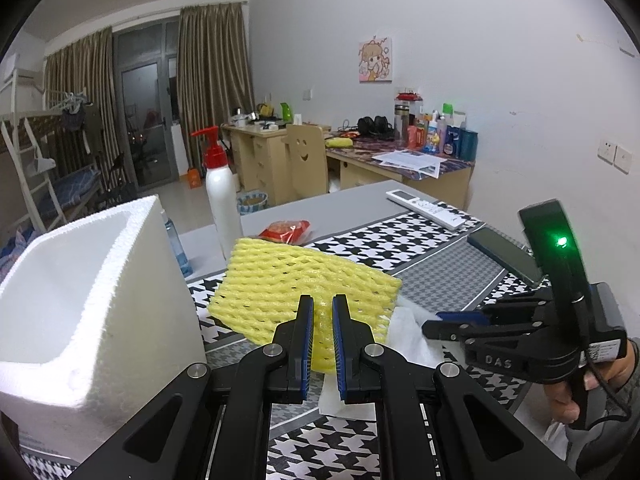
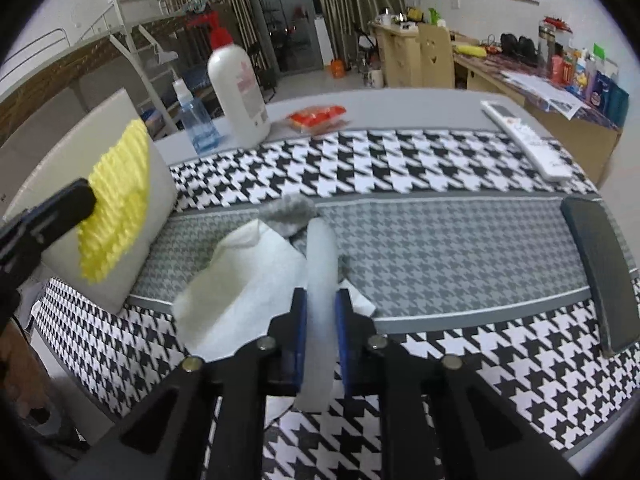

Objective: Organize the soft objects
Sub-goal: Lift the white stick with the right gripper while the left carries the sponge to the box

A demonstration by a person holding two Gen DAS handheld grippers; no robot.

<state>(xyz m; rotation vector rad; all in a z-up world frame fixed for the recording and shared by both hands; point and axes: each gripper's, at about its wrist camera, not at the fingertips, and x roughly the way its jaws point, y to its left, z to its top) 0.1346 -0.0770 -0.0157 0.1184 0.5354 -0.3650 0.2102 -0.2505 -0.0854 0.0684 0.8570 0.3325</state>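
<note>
To the left of my left gripper (image 1: 323,312) sits the white foam box (image 1: 80,292), open at the top and just beside the fingers. The left gripper is clamped on the near edge of the yellow foam net (image 1: 296,280), which fans out ahead of the fingertips and looks lifted off the houndstooth table runner (image 1: 400,248) — carried rather than lying flat. Beyond it, further ahead, stand a white pump bottle (image 1: 220,196) and a red snack packet (image 1: 286,232).

Moving right, a white tissue (image 2: 256,280) lies crumpled just left of my right gripper (image 2: 320,304), with a grey fluffy piece (image 2: 290,210) ahead of it. The right gripper is closed on a pale white foam strip (image 2: 320,264), which runs forward between the fingers; I cannot tell whether it is clear of the table. A black phone (image 2: 600,272) lies well off to the right, a white remote (image 2: 528,140) ahead of it.

I judge the step in hand to be gathering — both soft pieces are held and none is visibly in the box. The next move, as I read it, calls for swinging the left gripper over the box opening, letting the net go inside the walls, then bringing the strip across without the two grippers colliding.
</note>
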